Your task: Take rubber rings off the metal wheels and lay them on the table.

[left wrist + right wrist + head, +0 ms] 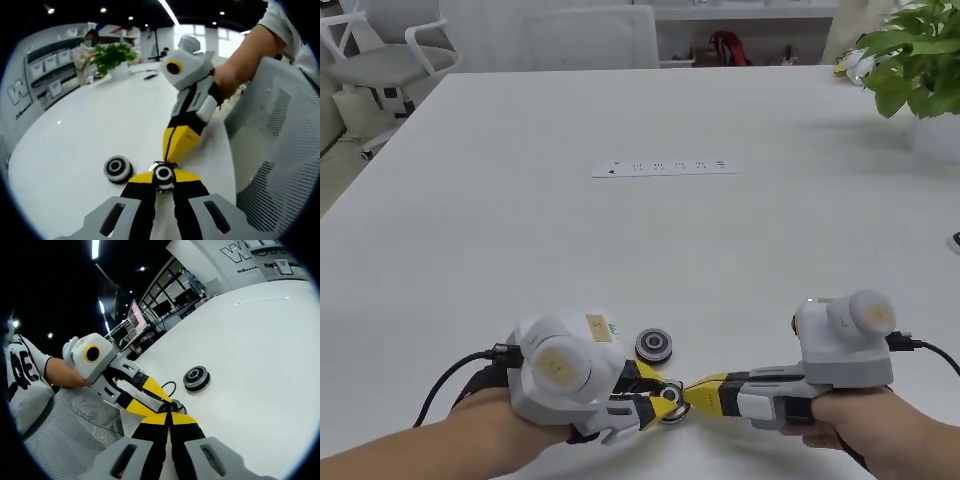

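A broad white bench is seen in the head view, bare across its middle and far part. Its near edge is met at the bottom of the frame, where the work is done. A flat white power strip is laid above centre, well apart from the work. A green leafy plant is set at the upper right, and a white office chair is placed beyond the upper left edge. In the left gripper view a pale mesh chair is seen close along the right side, just beside the bench edge.

Two small round metal wheels are shown. The loose wheel, silver at the hub with a black rubber ring around it, is laid flat on the bench at lower centre, just above the tools. In the left gripper view the loose wheel is found at lower left, and in the right gripper view right of centre. The held wheel, bright at the bore and dark at the rim, is placed at bottom centre.

The yellow-tipped black left tongs are closed on the held wheel, one tip at each side. The matching right tongs are pointed in from the lower right with tips drawn together, touching the wheel's rim. Whether the rubber ring is pinched cannot be told.
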